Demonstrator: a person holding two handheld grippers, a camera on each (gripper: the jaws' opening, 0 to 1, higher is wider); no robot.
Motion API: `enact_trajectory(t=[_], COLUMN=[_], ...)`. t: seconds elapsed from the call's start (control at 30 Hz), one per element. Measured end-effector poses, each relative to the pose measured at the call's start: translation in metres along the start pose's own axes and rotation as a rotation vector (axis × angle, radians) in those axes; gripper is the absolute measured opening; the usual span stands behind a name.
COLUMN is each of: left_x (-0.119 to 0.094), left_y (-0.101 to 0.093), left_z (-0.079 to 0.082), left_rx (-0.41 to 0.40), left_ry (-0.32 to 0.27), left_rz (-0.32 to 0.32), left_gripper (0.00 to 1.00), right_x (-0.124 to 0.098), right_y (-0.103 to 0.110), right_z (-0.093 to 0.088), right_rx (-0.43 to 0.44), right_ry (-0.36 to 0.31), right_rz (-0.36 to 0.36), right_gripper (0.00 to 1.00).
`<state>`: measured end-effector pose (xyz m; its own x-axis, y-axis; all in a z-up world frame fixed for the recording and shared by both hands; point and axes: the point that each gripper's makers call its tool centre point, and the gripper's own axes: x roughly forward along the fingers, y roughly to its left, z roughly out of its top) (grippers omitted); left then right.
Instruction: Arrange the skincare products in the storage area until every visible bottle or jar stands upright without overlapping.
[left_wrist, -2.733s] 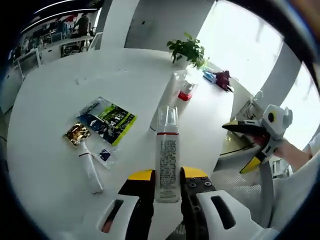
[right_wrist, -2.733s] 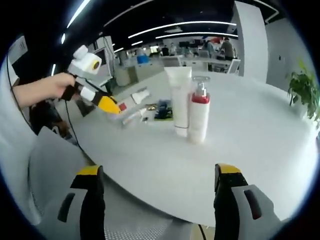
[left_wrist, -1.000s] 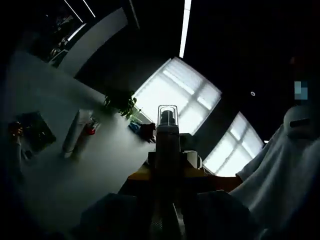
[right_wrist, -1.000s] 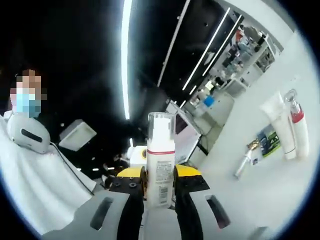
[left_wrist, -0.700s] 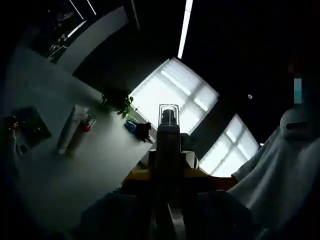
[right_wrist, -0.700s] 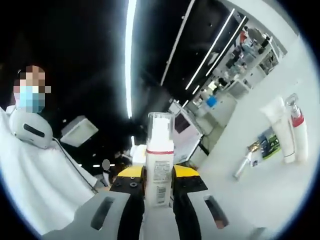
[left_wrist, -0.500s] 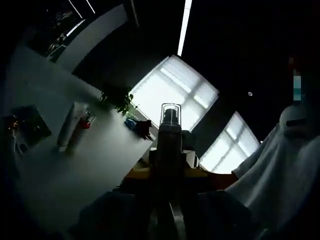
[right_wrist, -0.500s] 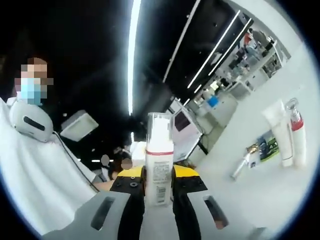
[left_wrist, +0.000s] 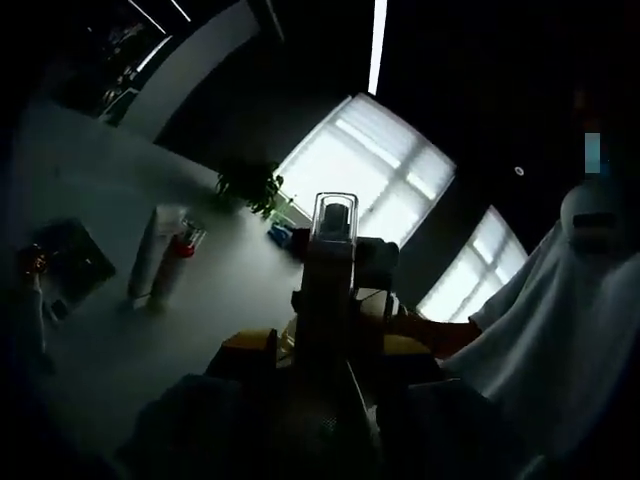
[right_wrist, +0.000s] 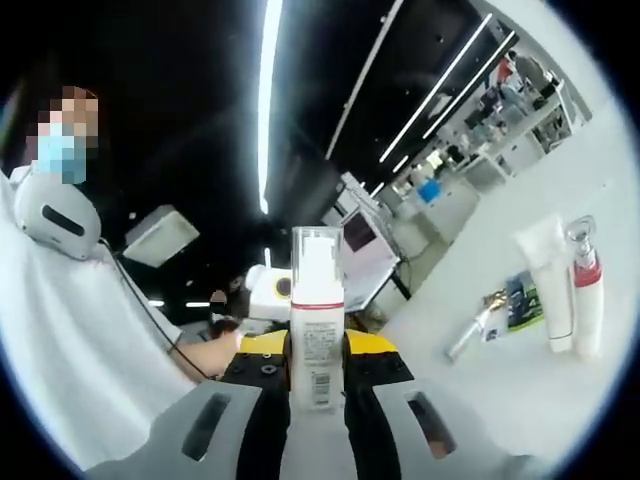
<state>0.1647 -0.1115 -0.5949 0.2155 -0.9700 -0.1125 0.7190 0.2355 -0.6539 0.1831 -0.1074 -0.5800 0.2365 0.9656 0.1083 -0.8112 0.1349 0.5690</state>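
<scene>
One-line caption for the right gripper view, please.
Right gripper lifts a white foam bottle clear of the white table, where a tube and pump bottle stand upright.

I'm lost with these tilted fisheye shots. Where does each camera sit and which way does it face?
Left gripper view: on the left gripper, looking up past its held bottle towards windows; white sleeve at right.
Right gripper view: on the right gripper, facing the ceiling lights and table; white clothing at left.
Shared: the bottle, the upright tube and pump bottle.
</scene>
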Motion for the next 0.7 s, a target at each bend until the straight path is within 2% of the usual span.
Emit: enact_trajectory(t=[0.1, 0.17, 0.3, 0.37, 0.5, 0.6, 0.7], left_x=[0.000, -0.001, 0.002, 0.007, 0.014, 0.017, 0.025], left_y=[0.005, 0.005, 0.003, 0.007, 0.026, 0.035, 0.032], left_z=[0.010, 0.021, 0.043, 0.046, 0.036, 0.027, 0.016], left_rx=[0.029, 0.059, 0.151, 0.237, 0.371, 0.413, 0.492], left_ry=[0.003, -0.003, 0.009, 0.083, 0.265, 0.356, 0.454], left_rz=[0.024, 0.026, 0.028, 0.049, 0.112, 0.125, 0.123], left_gripper=[0.38, 0.38, 0.38, 0.37, 0.38, 0.36, 0.34], right_x=[-0.003, -0.005, -0.008, -0.009, -0.010, -0.011, -0.012], right_y=[-0.005, -0.008, -0.017, -0.020, -0.024, -0.028, -0.030], right_z=[0.000, 0.001, -0.002, -0.007, -0.021, -0.031, -0.037], right_rx=[-0.015, -0.026, -0.099, -0.141, -0.235, -0.299, -0.328], right_ry=[0.037, 0.053, 0.127, 0.165, 0.250, 0.303, 0.336], right_rz=[0.013, 0.025, 0.039, 0.051, 0.071, 0.068, 0.066], right_gripper=[0.19, 0.19, 0.19, 0.19, 0.19, 0.19, 0.19])
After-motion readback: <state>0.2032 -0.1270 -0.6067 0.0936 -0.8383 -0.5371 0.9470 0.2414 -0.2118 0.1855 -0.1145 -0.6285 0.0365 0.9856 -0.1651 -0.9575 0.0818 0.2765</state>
